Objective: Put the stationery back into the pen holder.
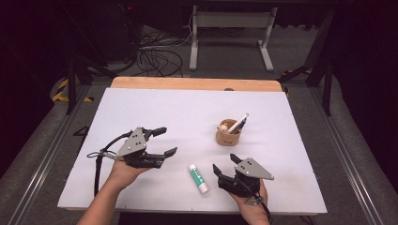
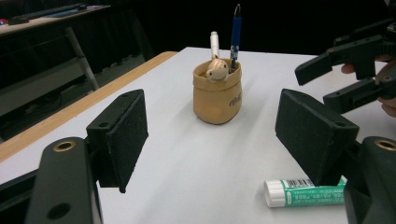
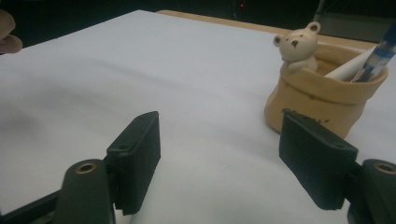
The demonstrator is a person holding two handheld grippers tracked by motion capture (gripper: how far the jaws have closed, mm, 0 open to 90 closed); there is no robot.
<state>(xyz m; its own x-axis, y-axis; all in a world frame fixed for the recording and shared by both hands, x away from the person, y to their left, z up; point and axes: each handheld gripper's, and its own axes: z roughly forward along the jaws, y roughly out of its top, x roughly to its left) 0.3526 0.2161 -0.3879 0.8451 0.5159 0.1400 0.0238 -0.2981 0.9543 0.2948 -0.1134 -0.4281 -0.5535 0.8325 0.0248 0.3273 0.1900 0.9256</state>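
Left tongs (image 1: 167, 141) and right tongs (image 1: 224, 163) wide open, empty; glue stick (image 1: 198, 177) lies between, its end hidden behind a jaw in left gripper view.

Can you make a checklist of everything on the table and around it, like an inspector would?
Surface: white board on a wooden table, bare and dry-looking.
Job's things: glue stick lying flat between the two tools; tan bear-faced pen pot upright, holding a white pen and a blue pen.
Clutter: nothing seen.
Grippers: left tool open, holding nothing; right tool open, holding nothing, close beside the glue stick.
Cables: one trails from each tool; a tangle on the floor beyond the table.
Surroundings: dark room, white frame on the floor behind.
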